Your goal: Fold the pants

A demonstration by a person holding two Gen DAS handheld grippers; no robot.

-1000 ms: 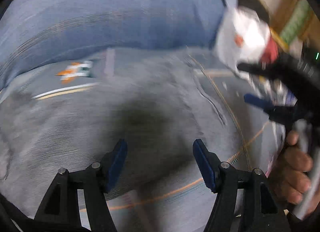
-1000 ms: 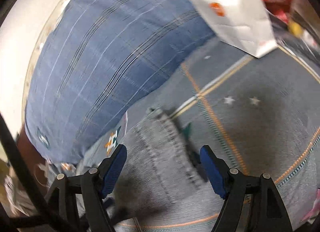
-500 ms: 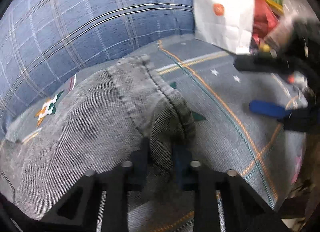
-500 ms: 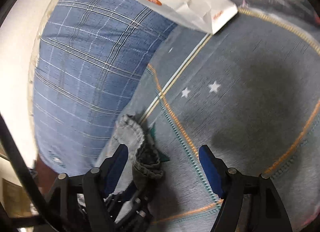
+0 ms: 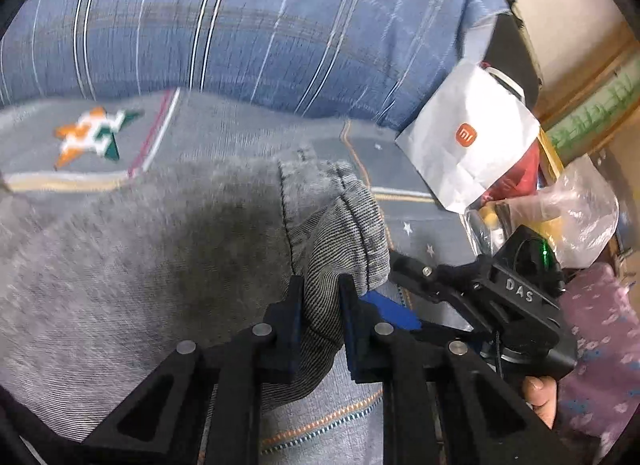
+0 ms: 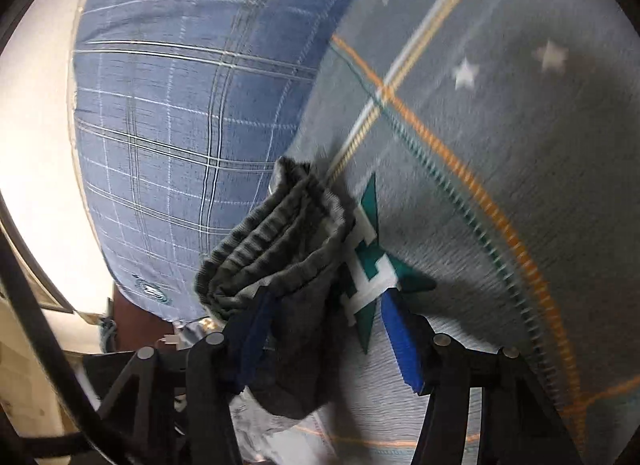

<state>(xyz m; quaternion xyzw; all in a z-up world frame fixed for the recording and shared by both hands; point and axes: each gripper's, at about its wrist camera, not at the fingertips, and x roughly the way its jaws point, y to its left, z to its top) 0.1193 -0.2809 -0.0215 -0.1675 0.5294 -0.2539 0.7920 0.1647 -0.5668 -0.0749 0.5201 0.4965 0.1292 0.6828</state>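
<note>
Spread wide under everything: a grey bedspread (image 5: 240, 133) with orange and white stripes, small stars and an orange-green star patch. Behind it, a big blue plaid pillow (image 5: 248, 25).

Lying on the bedspread, filling the lower left of the left view: grey pants (image 5: 132, 265), hem bunched up into a ridge near the middle. Seen from the right view as a stack of folded hem layers (image 6: 276, 241), raised off the bedspread.

At the right edge, a white paper bag (image 5: 468, 145) with an orange logo, beside a clear plastic bag (image 5: 576, 209).

Left gripper (image 5: 320, 317): pressed together, pinching the hem fold between its pads.

Right gripper (image 6: 328, 329): jaws closing, hem hanging between them, left finger (image 6: 256, 329) touching cloth, blue right pad apart from it. Also visible in the left view (image 5: 476, 297), just beside the left gripper, hand (image 5: 540, 401) beneath.
</note>
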